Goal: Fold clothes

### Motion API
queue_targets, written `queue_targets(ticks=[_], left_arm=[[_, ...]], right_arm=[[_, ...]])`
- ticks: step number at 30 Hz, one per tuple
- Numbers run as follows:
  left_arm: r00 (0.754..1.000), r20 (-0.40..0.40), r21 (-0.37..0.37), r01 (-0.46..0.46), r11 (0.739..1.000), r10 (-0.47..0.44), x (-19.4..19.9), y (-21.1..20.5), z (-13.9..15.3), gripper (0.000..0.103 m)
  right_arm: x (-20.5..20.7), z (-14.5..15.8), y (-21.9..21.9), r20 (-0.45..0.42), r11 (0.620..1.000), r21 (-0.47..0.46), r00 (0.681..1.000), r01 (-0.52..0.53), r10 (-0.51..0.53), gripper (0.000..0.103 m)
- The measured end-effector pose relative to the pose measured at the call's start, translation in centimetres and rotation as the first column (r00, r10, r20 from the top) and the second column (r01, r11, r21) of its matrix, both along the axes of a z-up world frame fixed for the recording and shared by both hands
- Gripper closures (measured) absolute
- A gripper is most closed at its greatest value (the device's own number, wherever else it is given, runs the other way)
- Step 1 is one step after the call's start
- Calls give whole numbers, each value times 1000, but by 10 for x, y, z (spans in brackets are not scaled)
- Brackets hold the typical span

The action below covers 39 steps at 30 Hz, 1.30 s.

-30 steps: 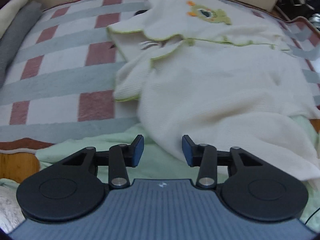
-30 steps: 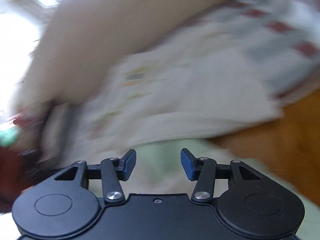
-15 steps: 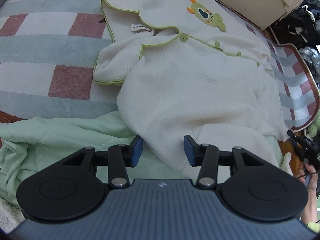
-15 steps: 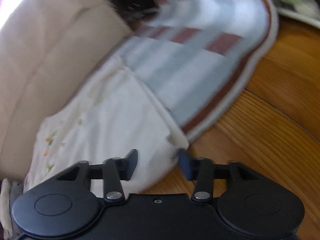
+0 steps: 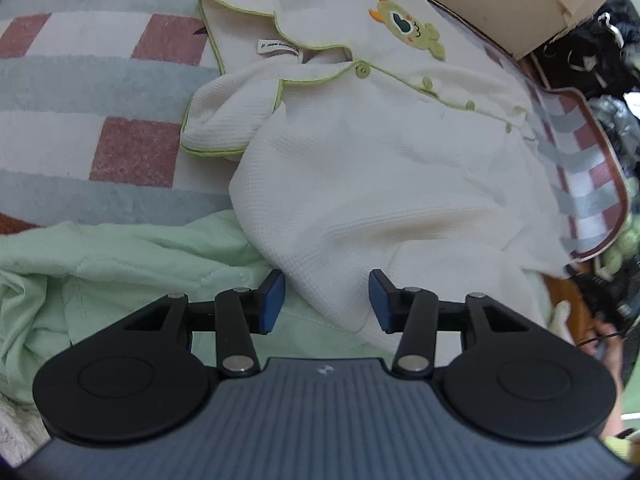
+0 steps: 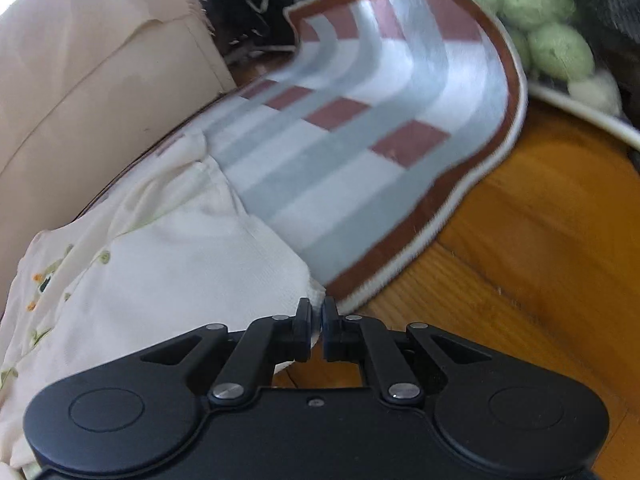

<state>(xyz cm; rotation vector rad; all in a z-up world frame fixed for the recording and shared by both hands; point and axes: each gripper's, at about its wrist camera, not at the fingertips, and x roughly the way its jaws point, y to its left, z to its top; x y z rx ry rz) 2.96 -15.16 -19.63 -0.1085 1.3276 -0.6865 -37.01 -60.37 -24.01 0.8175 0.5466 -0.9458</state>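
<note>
Shirt [image 6: 168,264] corner now pinched by right fingers [image 6: 305,322], apparently; left fingers [image 5: 272,304] open.

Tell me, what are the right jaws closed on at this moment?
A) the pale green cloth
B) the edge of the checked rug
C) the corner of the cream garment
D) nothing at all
C: in the right wrist view the right gripper has its jaws pinched together on a corner of the cream garment, with the checked rug lying just beyond, untouched.
</note>
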Motion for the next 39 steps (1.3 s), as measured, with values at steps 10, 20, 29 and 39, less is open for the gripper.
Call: queue_targets(ticks=[10, 20, 29, 39], left_arm=[[970, -228, -187, -135, 973, 90, 2, 14, -13, 60], [980, -189, -124, -91, 988, 67, -14, -6, -26, 55], [960, -205, -136, -221, 966, 191, -18, -6, -41, 54], [998, -20, -239, -55, 970, 52, -33, -22, -3, 93]], right_arm=[[-43, 5, 14, 294, 970, 240, 949, 37, -109, 47], [16, 3, 42, 330, 914, 364, 942, -182, 56, 47], [67, 35, 94, 406, 868, 187, 841, -460, 358, 45], [182, 51, 152, 130, 504, 61, 507, -862, 852, 45]])
